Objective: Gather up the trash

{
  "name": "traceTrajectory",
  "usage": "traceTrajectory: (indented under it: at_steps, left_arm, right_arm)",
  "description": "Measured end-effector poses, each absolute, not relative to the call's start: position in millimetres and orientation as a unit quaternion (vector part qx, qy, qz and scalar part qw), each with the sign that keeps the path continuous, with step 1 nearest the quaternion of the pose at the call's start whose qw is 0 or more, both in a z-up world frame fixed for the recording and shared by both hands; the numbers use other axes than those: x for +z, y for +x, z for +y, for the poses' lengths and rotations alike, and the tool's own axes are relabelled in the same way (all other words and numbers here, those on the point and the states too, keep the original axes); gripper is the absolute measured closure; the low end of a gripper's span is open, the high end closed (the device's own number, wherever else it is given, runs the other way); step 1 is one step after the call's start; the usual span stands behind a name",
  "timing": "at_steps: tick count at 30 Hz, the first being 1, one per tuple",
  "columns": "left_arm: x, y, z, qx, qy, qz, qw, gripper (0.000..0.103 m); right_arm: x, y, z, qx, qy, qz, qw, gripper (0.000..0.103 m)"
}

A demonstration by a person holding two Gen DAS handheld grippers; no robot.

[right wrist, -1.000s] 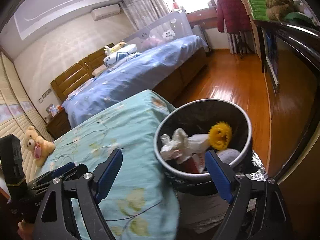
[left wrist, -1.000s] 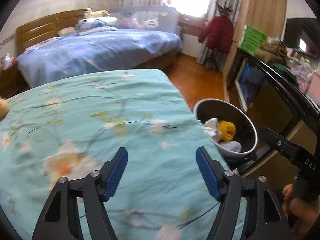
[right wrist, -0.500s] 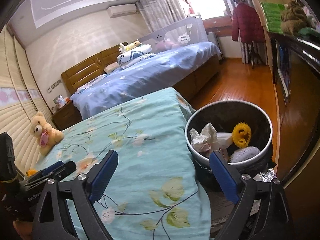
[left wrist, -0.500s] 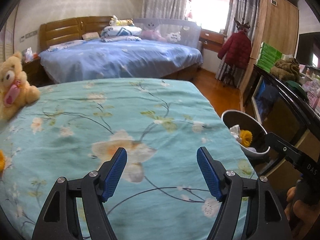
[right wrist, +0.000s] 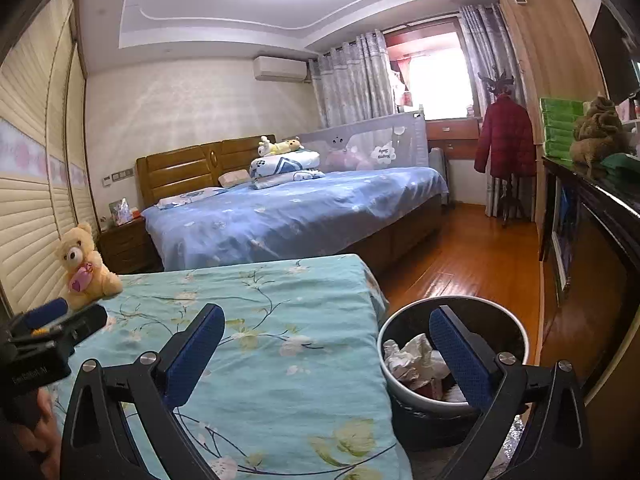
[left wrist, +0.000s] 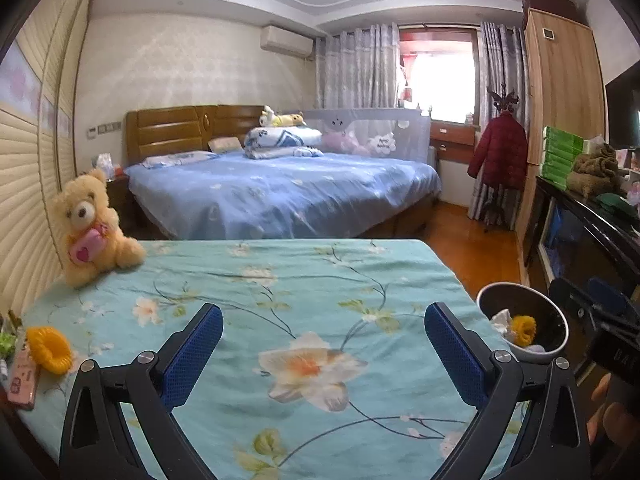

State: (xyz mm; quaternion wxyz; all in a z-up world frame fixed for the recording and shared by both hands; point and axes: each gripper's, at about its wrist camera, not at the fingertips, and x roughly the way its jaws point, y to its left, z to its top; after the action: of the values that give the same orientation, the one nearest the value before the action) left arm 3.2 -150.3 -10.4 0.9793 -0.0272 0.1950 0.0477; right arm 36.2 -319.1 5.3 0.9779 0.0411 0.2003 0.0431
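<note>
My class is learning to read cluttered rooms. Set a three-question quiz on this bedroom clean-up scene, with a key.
1. True or false: the bin stands on the floral bed.
2. What is between the left gripper jaws? A) tissue B) nothing C) toy
3. Name the animal toy by the shutters.

Key: 1 false, it stands on the floor beside the bed. 2 B, the jaws are opening. 3 teddy bear.

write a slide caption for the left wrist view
Left claw, opening and empty, over the floral bedspread; a yellow ring lies left, the trash bin right.
</note>
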Motion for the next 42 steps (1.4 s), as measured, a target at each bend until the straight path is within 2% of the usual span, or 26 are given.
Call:
traceTrajectory:
  at_steps: [42]
  left_arm:
    - [-19.0, 7.6, -149.2, 0.04, -0.005, 0.176, 0.984, 0.001]
  right_arm:
    - [9.4, 27.6, -319.2, 0.05, 0.056, 0.193, 0.978, 0.0]
